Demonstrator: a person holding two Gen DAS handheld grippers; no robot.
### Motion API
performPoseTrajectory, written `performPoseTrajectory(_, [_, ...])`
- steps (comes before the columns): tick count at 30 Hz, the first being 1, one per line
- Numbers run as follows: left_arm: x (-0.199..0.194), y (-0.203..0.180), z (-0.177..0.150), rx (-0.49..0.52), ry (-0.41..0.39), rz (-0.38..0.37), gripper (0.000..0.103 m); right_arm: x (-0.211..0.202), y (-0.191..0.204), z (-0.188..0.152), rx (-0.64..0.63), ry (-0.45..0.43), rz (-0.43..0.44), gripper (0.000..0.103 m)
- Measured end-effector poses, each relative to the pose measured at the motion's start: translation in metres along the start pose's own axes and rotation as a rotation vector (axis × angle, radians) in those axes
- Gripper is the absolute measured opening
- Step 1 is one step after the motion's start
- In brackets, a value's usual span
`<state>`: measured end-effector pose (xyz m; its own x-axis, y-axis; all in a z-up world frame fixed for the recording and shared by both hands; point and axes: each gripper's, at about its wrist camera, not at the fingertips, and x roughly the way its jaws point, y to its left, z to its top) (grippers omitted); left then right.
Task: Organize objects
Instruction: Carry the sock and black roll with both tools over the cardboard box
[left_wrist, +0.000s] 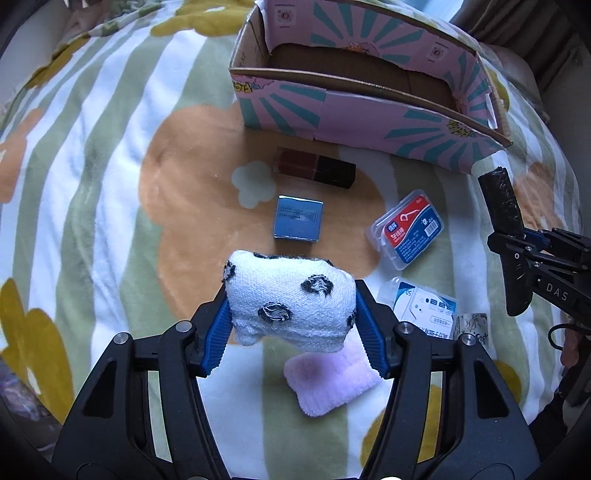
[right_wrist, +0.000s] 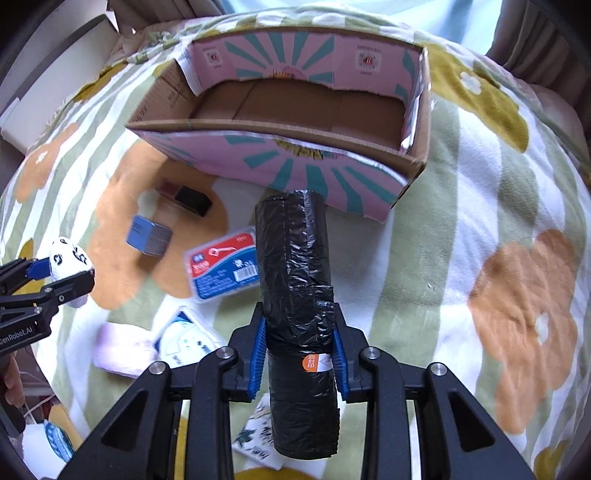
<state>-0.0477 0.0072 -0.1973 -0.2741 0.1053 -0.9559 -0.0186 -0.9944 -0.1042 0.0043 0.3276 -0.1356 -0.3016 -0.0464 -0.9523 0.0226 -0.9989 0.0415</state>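
Note:
My left gripper is shut on a white rolled sock with black spots and holds it above the blanket; it also shows at the left of the right wrist view. My right gripper is shut on a black roll of bin bags, held upright in front of the open pink and teal cardboard box. The roll shows at the right of the left wrist view. The box stands at the far side and looks empty inside.
On the flowered blanket lie a blue box, a dark red and black block, a red and blue floss-pick case, a white and blue case, a pink cloth and a patterned packet.

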Motion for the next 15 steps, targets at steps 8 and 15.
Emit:
performPoseTrajectory(8, [-0.059,-0.004,0.014,0.022,-0.052,-0.028,0.057,-0.006,0.123,0.040,0.103,-0.077,-0.022,0.028])
performPoseTrajectory(15, [-0.115,-0.009,0.038,0.075,-0.121,-0.051,0.057,-0.048,0.149,0.039,0.221,-0.129,-0.027,0.028])
